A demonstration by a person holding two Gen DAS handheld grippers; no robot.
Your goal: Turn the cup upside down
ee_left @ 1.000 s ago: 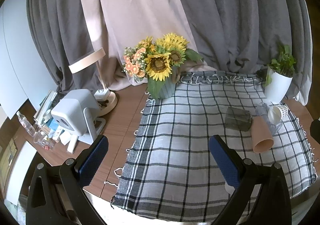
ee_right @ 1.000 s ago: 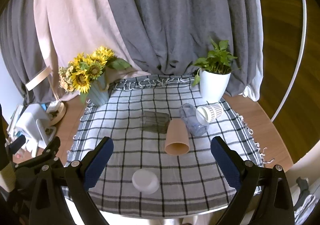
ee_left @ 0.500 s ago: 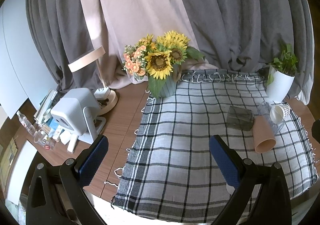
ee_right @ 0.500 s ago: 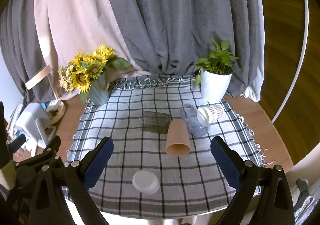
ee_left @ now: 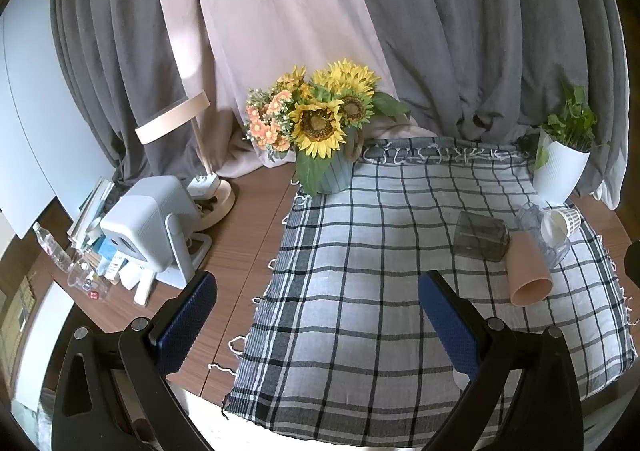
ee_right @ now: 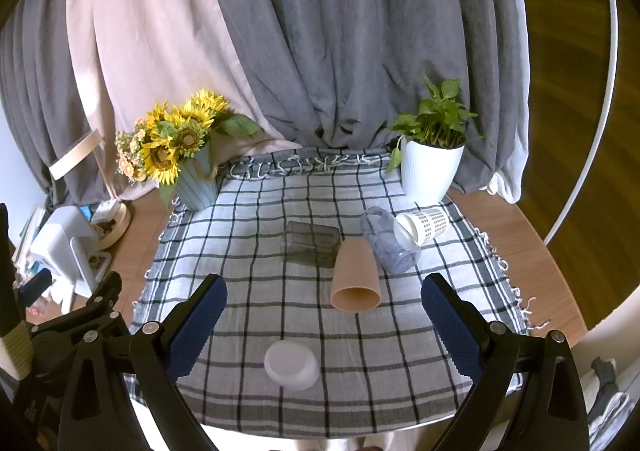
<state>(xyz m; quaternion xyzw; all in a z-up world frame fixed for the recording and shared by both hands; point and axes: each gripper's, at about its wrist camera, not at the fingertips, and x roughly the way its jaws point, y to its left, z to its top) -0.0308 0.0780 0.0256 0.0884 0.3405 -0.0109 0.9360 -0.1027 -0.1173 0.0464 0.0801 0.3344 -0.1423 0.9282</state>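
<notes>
Both grippers hang above the near edge of the surface [ee_right: 516, 235], pointing forward and slightly down, jaws wide apart and holding nothing. Between the right gripper's [ee_right: 324, 321] fingers, a white cup [ee_right: 291, 365] already stands upside down on the checked cloth [ee_right: 248, 291]. Beyond it a tan cup [ee_right: 355, 275] lies on its side, mouth toward the camera, with a dark glass [ee_right: 310, 243], a clear cup [ee_right: 388, 245] and a dotted cup [ee_right: 424, 225] also tipped over. The left gripper [ee_left: 318, 315] hovers over the cloth's left part.

cups [ee_right: 355, 278] lie mid-cloth [ee_right: 248, 291] | lid [ee_right: 291, 365] – perhaps a bowl – nearer | plant [ee_right: 430, 167] behind
</notes>
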